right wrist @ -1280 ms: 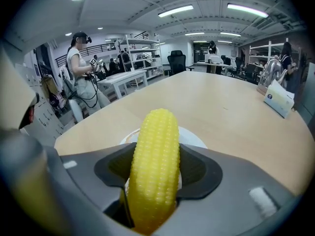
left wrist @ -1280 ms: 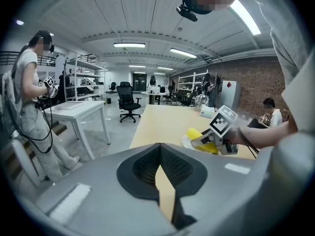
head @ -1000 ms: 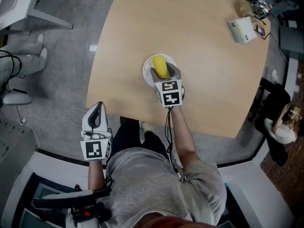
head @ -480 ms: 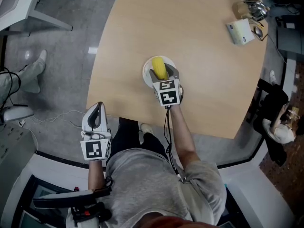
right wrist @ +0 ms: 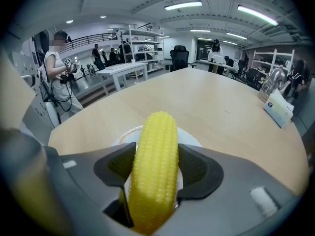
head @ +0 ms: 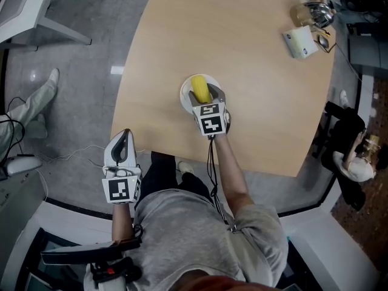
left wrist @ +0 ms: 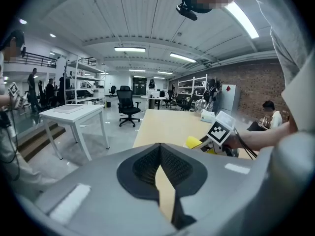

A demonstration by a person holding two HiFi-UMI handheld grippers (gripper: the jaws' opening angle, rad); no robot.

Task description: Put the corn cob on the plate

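- Still clenched on corn cob, right claw has settled over plate; release pending.
- Left claw closed, empty, idle off desk near edge.

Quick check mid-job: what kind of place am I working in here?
Probably an open-plan lab or workshop office: there are metal shelving racks, a swivel office chair, a brick wall and long strip lights overhead.
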